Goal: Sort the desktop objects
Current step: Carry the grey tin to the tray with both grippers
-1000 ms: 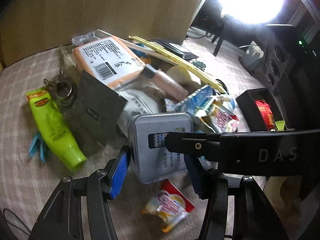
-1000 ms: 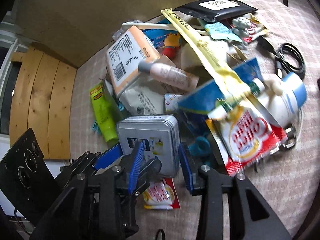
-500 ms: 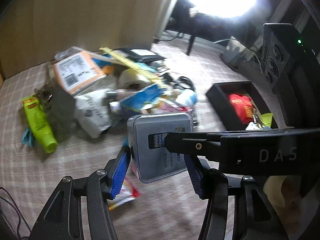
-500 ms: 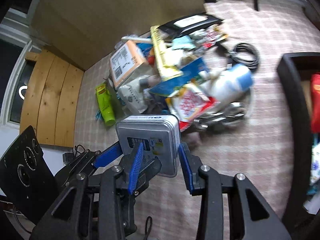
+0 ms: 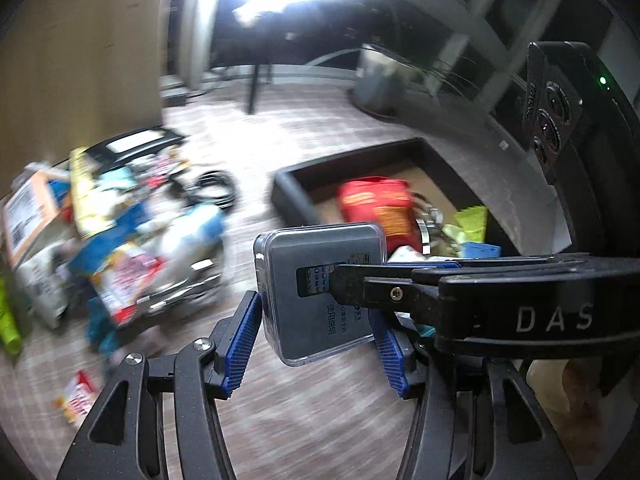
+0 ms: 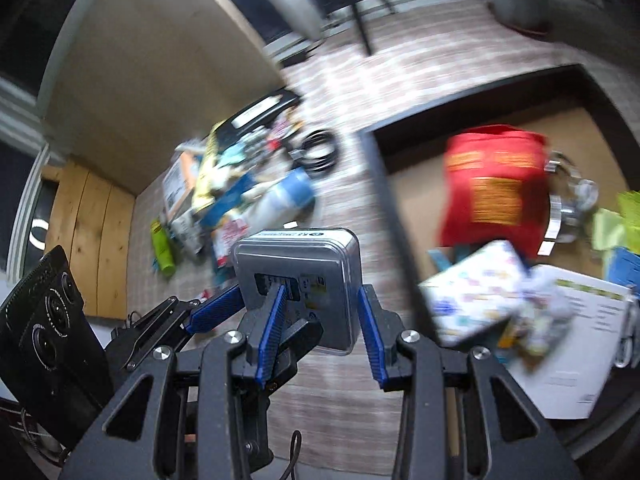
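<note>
While up in the air near one black tray, one grey tin box squeezed between two grippers, left gripper and right gripper, both sets of blue jaws half open around it.

A lived-in room, likely a home or office corner: a checked beige woven cloth under a heap of household packets, a grey planter with grassy leaves, wooden wall panelling.
</note>
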